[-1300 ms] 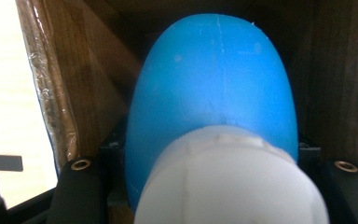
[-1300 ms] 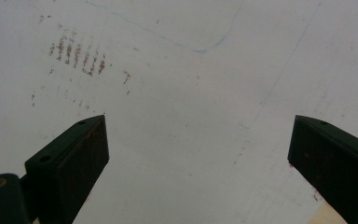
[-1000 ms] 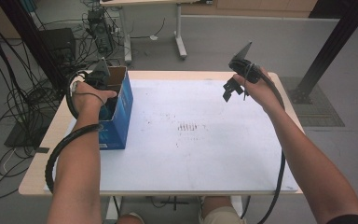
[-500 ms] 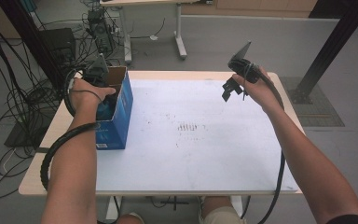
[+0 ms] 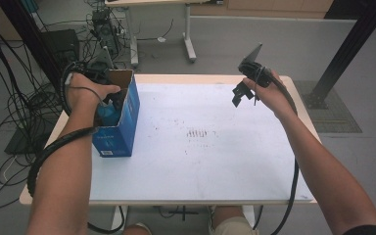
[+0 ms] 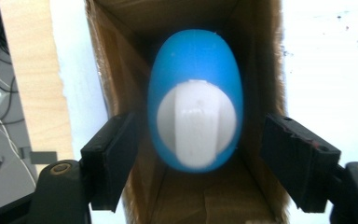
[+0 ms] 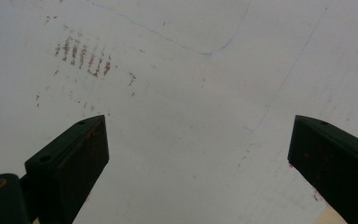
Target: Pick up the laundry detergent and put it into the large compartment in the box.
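An open-topped blue carton point(image 5: 120, 122) with a brown cardboard inside stands at the table's left edge. My left gripper point(image 5: 111, 100) reaches down into its mouth. In the left gripper view a blue bottle point(image 6: 193, 79) with a white cap point(image 6: 196, 126) stands inside the carton point(image 6: 121, 70). My left gripper point(image 6: 200, 123) is open, one jaw on each side of the bottle, both apart from it. My right gripper point(image 5: 240, 95) hangs above the table's far right part. It is open point(image 7: 200, 123) over bare white tabletop with nothing between its jaws.
The white table point(image 5: 200, 161) carries brown stains point(image 5: 196, 133) near its middle. Bundles of cables point(image 5: 10, 112) lie on the floor at the left. Another desk's legs point(image 5: 188, 34) stand beyond, and a black post point(image 5: 347, 49) rises at the right.
My left hand has shifted slightly toward the left at the carton's mouth. The right gripper has stayed almost still.
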Tool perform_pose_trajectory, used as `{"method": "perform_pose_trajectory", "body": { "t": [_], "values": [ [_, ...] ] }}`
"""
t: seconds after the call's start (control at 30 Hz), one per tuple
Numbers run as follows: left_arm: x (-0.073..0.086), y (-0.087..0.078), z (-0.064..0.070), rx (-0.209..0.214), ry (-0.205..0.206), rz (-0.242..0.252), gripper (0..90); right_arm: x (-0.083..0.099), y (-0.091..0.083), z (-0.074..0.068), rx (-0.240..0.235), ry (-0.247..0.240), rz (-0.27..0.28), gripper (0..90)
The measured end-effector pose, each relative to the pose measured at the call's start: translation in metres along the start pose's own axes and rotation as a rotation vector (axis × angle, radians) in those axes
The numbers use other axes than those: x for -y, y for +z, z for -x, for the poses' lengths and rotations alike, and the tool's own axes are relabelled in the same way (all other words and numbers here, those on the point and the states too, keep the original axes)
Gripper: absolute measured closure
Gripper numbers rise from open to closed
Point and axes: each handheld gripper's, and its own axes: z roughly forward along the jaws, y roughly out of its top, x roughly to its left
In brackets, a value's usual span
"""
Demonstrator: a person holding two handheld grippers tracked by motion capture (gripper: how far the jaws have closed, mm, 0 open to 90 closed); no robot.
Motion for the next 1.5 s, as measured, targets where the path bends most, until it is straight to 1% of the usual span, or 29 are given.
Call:
{"method": "perform_pose_trajectory", "body": {
  "t": [0.07,0.1,0.17,0.27,0.33,0.47,0.53,0.7,0.83,0.9,0.93,1.03,1.17,1.2,1.27,1.4,1.5],
  "values": [
    [0.0,-0.007,0.002,-0.001,0.016,-0.002,24.2,0.0,0.0,0.0,0.001,0.001,0.0,5.3],
    [-0.001,-0.012,0.004,-0.004,0.035,-0.004,23.3,0.0,0.0,0.0,0.001,0.002,0.001,5.3],
    [-0.001,-0.019,0.008,-0.006,0.059,0.001,21.0,-0.001,0.0,0.0,0.003,0.005,-0.001,5.3],
    [-0.001,-0.032,0.015,0.016,0.111,0.019,17.8,-0.002,0.002,0.001,0.002,0.006,-0.003,5.3],
    [-0.002,-0.037,0.021,0.022,0.148,0.027,15.6,-0.003,0.002,0.002,0.004,0.009,-0.005,5.3],
    [-0.005,-0.048,0.04,0.036,0.258,0.037,13.3,-0.005,0.003,0.003,0.004,0.013,-0.01,5.3],
    [-0.007,-0.05,0.051,0.039,0.313,0.031,12.4,-0.006,0.004,0.003,0.006,0.015,-0.011,5.3],
    [-0.01,-0.054,0.077,0.056,0.423,0.035,11.3,-0.007,0.004,0.004,0.009,0.024,-0.013,5.3],
    [-0.013,-0.055,0.098,0.057,0.523,0.02,10.6,-0.007,0.004,0.005,0.011,0.03,-0.01,5.3],
    [-0.014,-0.056,0.106,0.066,0.552,0.022,10.6,-0.008,0.004,0.005,0.01,0.031,-0.011,5.3],
    [-0.014,-0.056,0.108,0.071,0.56,0.025,10.5,-0.008,0.004,0.005,0.011,0.029,-0.011,5.3],
    [-0.014,-0.055,0.121,0.075,0.609,0.022,10.5,-0.009,0.004,0.004,0.013,0.027,-0.009,5.3],
    [-0.016,-0.053,0.135,0.086,0.663,0.013,10.5,-0.01,0.005,0.005,0.016,0.03,-0.01,5.3],
    [-0.016,-0.053,0.137,0.084,0.668,0.013,10.5,-0.011,0.005,0.005,0.015,0.034,-0.012,5.3],
    [-0.016,-0.052,0.144,0.087,0.693,0.011,10.5,-0.01,0.005,0.006,0.016,0.039,-0.011,5.3],
    [-0.016,-0.051,0.152,0.105,0.719,0.016,10.5,-0.01,0.004,0.007,0.017,0.043,-0.01,5.3],
    [-0.016,-0.05,0.159,0.11,0.741,0.013,10.5,-0.008,0.003,0.008,0.016,0.046,-0.005,5.3]
  ]
}}
